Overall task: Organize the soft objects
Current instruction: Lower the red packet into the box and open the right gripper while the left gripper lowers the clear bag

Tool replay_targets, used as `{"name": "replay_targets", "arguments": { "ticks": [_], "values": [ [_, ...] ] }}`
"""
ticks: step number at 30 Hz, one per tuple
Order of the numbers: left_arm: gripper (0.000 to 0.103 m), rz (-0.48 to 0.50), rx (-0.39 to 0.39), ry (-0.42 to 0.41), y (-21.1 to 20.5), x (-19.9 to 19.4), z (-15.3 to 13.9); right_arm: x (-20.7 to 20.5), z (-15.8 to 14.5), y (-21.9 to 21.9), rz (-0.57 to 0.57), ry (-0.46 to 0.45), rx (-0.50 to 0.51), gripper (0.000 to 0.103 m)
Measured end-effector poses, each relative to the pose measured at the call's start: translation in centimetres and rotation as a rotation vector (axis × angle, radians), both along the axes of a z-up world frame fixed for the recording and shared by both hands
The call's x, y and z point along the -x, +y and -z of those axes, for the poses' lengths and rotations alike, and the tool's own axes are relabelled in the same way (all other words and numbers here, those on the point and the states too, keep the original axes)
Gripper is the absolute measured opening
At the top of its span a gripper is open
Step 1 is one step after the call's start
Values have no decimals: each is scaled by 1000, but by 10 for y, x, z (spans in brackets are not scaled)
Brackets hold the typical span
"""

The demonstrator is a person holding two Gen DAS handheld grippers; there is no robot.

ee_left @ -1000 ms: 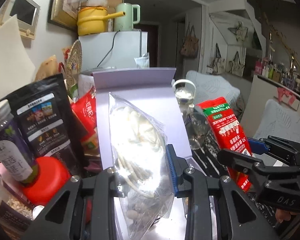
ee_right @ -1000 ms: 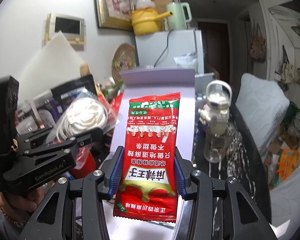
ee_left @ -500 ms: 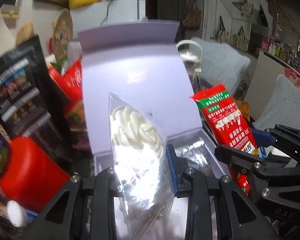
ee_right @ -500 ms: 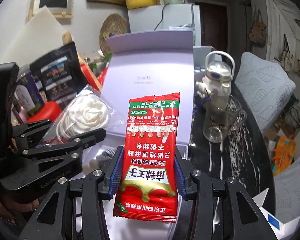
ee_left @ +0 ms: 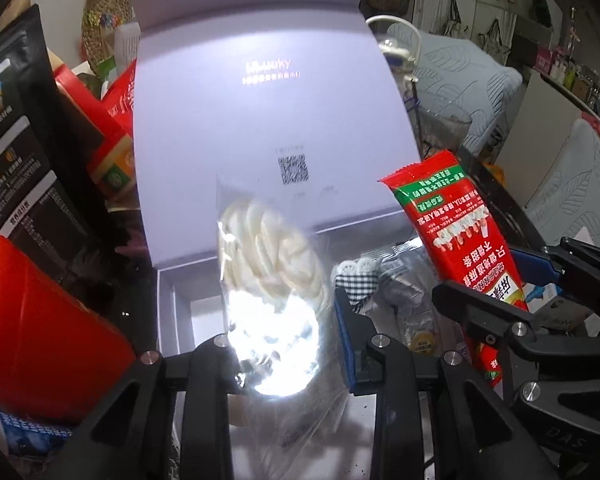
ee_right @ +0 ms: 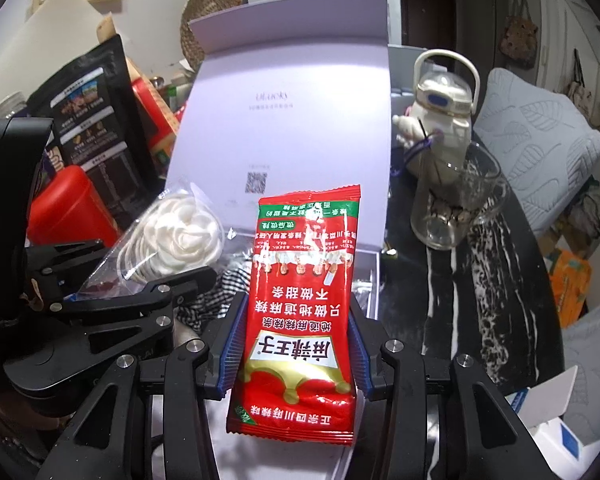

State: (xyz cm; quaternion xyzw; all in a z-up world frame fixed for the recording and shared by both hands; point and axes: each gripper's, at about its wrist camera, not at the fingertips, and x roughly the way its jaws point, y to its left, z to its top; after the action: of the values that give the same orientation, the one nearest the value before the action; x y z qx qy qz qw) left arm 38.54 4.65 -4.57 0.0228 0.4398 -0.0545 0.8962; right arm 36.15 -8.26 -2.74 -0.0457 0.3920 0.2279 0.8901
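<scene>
The left gripper (ee_left: 284,336) is clamping a clear bag of white cotton pads (ee_left: 270,256) between nearly closed jaws; glare is washing out the lower half of the bag, so exactly where the pads (ee_left: 346,344) are pressing on it is hard to make out, and the near-side finger is mostly lost behind that bright patch. Just beside it, the right gripper (ee_right: 294,350) is squeezing a red snack packet (ee_right: 304,280) upright between its blue ribbed pads (ee_right: 234,348), the packet's bottom edge hanging below the fingers. Ahead of and beneath both tools, a pale lilac box (ee_left: 168,304) is sitting with its lid (ee_left: 260,120) standing open behind it; the box floor is largely covered by the bag and the packet. Between the two tools, something with a black-and-white checked fabric (ee_left: 358,284) is lying inside the box, only partly showing. To the left of the left gripper, a red container (ee_left: 40,336) and a black pouch (ee_left: 24,152) are being cut off by the frame edge. To the right of the right gripper, a glass jug (ee_right: 456,208) is standing on the dark marbled tabletop (ee_right: 496,312), in front of a white bottle (ee_right: 444,108).
</scene>
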Motion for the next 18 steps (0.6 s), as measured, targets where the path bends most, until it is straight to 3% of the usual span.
{"name": "replay_targets", "arguments": {
  "ticks": [5,18],
  "values": [
    [30,-21,-22,57,0,-9,15,-7,11,1,7,34,4,45],
    [30,-33,-2,85,3,-16,20,-20,34,5,16,127,23,48]
  ]
}}
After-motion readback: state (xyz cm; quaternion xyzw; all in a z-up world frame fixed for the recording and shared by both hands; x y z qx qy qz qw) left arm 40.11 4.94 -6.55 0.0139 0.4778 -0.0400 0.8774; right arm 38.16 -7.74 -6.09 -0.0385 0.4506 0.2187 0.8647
